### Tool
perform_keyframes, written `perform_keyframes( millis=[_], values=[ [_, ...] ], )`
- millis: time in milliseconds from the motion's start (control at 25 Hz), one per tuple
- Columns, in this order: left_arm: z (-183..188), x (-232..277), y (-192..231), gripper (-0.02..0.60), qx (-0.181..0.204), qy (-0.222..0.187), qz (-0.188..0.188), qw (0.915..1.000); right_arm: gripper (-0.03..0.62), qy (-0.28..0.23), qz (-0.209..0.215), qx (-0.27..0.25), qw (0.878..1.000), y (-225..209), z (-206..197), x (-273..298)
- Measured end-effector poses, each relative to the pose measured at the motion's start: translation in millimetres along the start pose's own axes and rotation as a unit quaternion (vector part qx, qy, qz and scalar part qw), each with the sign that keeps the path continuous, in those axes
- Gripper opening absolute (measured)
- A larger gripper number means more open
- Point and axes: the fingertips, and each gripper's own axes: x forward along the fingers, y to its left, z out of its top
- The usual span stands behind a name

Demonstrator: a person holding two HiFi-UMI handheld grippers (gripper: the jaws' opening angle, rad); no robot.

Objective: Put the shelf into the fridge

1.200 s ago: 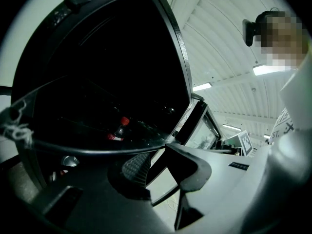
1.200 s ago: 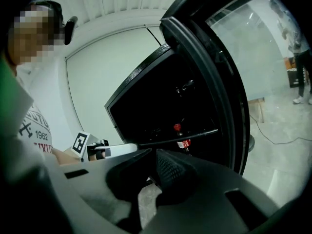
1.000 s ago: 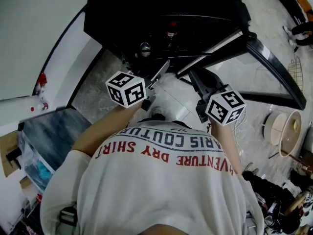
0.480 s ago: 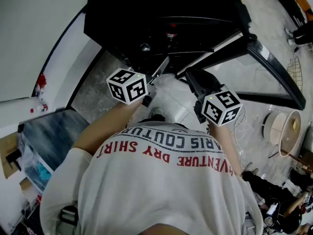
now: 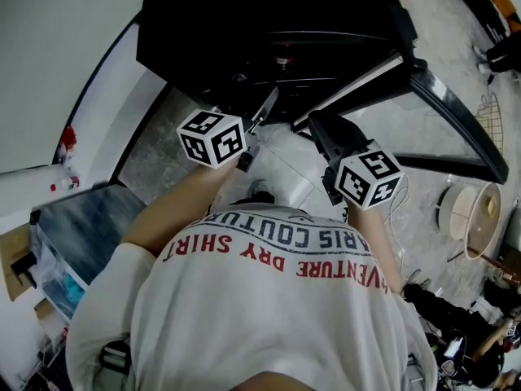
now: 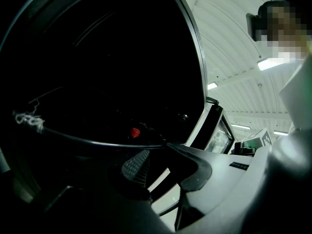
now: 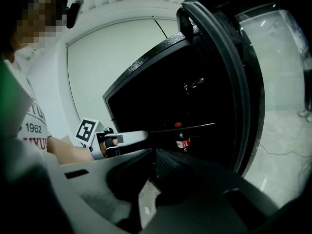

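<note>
Black fridge [image 5: 244,23] stands open, shelf [image 7: 195,126] edge inside.

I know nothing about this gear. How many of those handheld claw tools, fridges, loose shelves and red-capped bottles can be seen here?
grippers: 2 (left gripper, right gripper)
fridge: 1
shelf: 1
red-capped bottle: 1
total: 5

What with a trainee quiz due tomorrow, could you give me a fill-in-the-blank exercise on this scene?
1. The fridge has its door standing ____.
2. The bottle inside has a ____ cap.
3. The left hand-held gripper and the right hand-held gripper both point into the open ____.
Missing words: open; red; fridge.
</note>
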Motion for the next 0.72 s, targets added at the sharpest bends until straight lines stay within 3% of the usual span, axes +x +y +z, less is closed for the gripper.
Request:
perform_keyframes(
  millis=[720],
  values=[
    [15, 16, 18, 0.117, 0.008, -0.008, 0.015, 0.9998, 0.034, -0.001, -0.009, 0.006, 1.0, -13, 5, 7]
  ],
)
